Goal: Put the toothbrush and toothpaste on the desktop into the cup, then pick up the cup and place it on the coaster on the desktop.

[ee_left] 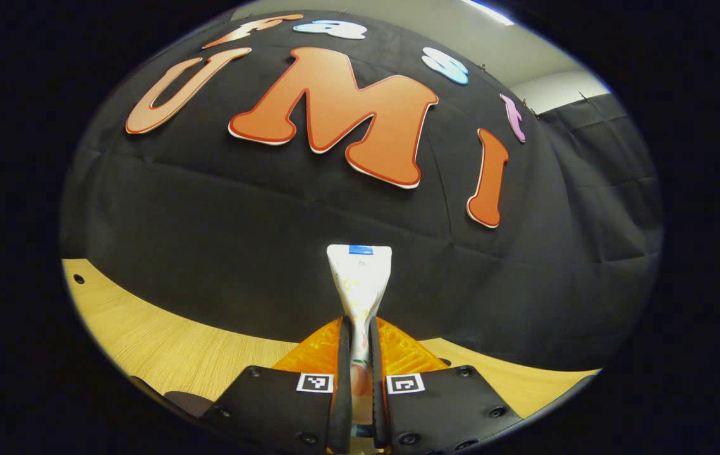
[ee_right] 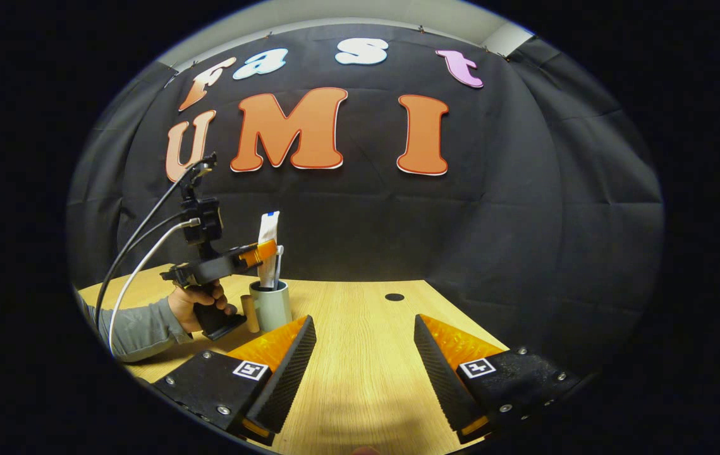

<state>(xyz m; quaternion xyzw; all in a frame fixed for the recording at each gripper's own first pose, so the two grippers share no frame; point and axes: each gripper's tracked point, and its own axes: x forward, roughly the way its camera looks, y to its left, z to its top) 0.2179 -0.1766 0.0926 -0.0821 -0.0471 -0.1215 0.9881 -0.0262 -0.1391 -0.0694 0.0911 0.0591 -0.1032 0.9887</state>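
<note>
L gripper (ee_left: 360,379) clamped on toothpaste tube (ee_left: 360,284), held upright w/ lower end in cup (ee_right: 271,304) by toothbrush (ee_right: 279,262); R gripper (ee_right: 365,354) spread wide, idle; lower tube fully, then let go w/o tipping cup

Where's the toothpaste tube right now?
The left gripper holds the toothpaste tube upright. In the right gripper view it stands in the cup, far left on the table.
</note>
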